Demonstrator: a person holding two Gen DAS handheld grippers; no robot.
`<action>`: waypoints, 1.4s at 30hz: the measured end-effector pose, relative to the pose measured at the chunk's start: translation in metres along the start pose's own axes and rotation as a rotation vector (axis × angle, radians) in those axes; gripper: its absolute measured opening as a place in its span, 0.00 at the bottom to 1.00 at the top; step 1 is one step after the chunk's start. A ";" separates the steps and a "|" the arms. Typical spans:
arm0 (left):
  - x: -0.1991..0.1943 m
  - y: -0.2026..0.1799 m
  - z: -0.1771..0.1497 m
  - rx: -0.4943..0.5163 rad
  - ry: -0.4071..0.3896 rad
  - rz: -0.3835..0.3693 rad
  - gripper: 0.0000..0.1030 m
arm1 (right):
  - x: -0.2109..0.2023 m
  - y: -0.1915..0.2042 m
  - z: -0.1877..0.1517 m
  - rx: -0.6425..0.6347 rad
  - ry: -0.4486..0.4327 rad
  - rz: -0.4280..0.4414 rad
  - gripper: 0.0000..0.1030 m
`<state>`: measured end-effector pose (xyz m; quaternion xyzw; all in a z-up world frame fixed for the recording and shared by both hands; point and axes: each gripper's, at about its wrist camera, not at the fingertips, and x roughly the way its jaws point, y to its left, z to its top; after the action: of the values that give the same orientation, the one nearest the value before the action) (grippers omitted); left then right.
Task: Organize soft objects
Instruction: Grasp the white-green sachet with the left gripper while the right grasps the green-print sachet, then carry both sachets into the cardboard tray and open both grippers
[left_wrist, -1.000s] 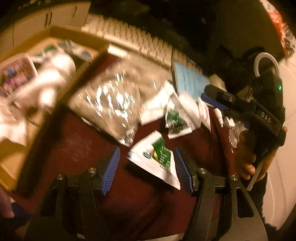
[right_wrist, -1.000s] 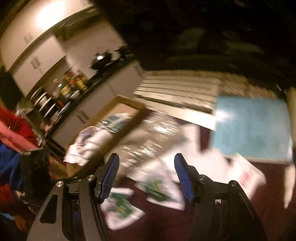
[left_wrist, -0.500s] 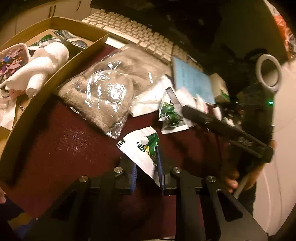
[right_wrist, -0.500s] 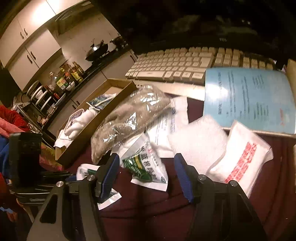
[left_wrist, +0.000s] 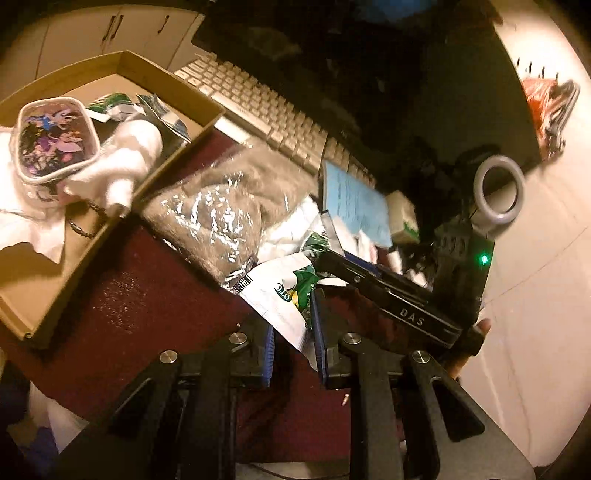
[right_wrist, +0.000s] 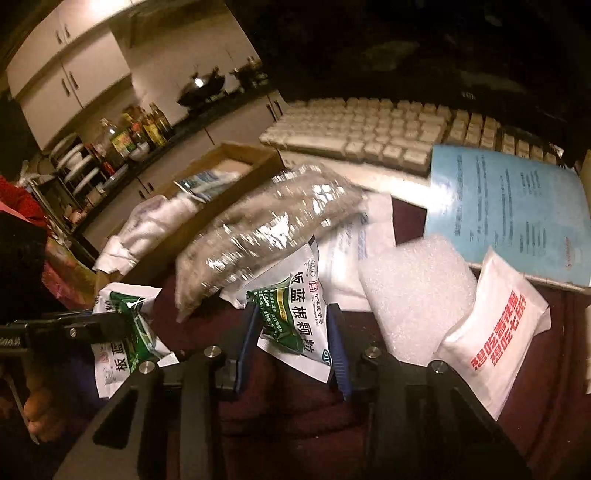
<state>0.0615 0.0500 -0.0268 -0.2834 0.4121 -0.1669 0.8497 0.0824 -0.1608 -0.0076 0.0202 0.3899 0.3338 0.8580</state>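
We see the left gripper (left_wrist: 293, 328) with its blue pads (left_wrist: 317, 325) clenched on a green-and-white sachet (left_wrist: 279, 299), which rises from the jaws above the maroon cloth (left_wrist: 147, 295). In the right wrist view, this same gripper (right_wrist: 125, 328) enters from the left, its sachet (right_wrist: 118, 332) pinched and lifted beside the cardboard box (right_wrist: 207, 221).

We see the right gripper (right_wrist: 293, 343) with its fingers drawn in against a second sachet (right_wrist: 291, 317), green and white with printed characters; the pads (right_wrist: 338, 350) touch its two edges, so we read it as grasped. The sachet's top corner lies under a clear bag (right_wrist: 266, 225) of grey material.

The box (left_wrist: 173, 162) sits at the left of the cloth and holds a white cloth bundle (left_wrist: 122, 162), a patterned pouch (left_wrist: 51, 140) and a small packet (left_wrist: 162, 110). The clear bag (left_wrist: 236, 206) lies just beside the box wall. Right of the second sachet lie a foam pad (right_wrist: 417, 288) and a white pack with red print (right_wrist: 498, 332), touching each other. Behind them we see a blue booklet (right_wrist: 506, 206) and a keyboard (right_wrist: 376, 133).
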 end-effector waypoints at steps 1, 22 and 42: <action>-0.004 0.002 0.001 -0.006 -0.008 -0.003 0.16 | -0.002 0.002 0.000 -0.004 -0.016 0.001 0.35; -0.047 0.027 0.018 -0.071 -0.123 0.012 0.16 | -0.012 0.014 0.002 -0.025 -0.104 0.035 0.35; -0.080 0.062 0.088 -0.134 -0.230 -0.006 0.16 | 0.039 0.094 0.093 -0.007 -0.063 0.094 0.35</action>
<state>0.0863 0.1701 0.0278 -0.3581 0.3215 -0.1081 0.8699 0.1119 -0.0441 0.0592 0.0459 0.3599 0.3744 0.8534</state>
